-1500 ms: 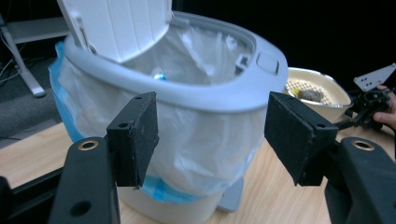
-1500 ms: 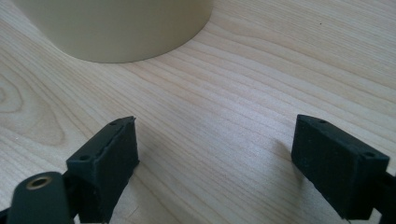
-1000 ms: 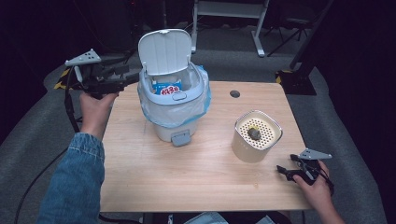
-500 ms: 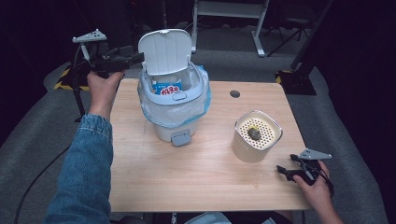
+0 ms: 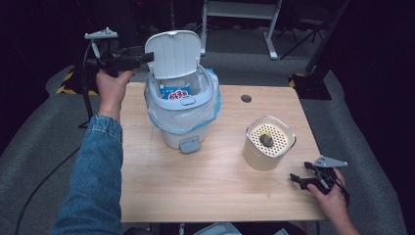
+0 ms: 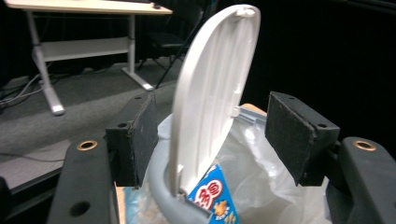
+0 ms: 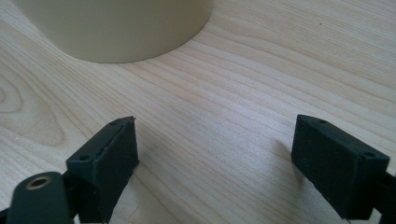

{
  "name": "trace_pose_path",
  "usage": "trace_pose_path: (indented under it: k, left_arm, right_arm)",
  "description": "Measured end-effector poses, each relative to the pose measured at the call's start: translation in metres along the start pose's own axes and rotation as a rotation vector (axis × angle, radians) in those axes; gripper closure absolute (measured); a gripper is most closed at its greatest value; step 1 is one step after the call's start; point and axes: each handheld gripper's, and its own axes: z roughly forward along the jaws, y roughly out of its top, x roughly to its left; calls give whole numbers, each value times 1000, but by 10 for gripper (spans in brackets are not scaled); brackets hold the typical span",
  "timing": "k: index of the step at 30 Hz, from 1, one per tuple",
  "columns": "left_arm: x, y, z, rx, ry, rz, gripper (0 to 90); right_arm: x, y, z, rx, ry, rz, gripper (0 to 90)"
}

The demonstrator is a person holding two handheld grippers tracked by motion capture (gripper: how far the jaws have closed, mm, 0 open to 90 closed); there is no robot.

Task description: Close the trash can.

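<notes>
L claw (image 6: 210,140) released, lid (image 6: 210,93) betw pads, no contact | R claw (image 7: 215,163) released, empty

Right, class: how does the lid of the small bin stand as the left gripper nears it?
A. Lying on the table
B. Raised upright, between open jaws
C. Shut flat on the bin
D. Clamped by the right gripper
B: the lid stands upright with the left gripper jaws apart on either side of it.
</notes>
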Motion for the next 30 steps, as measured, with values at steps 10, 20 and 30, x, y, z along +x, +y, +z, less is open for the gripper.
trace_pose_path:
  k: [10, 20, 30]
  left_arm:
    - [-10, 2, -2, -4, -48, 31, 420]
    - [-30, -5, -4, 8, -119, 64, 414]
    - [-47, -16, 6, 82, -206, 75, 430]
  right_arm:
    - [0, 0, 0, 0, 0, 0, 148]
    - [0, 0, 0, 0, 0, 0, 148]
    - [0, 0, 0, 0, 0, -1, 148]
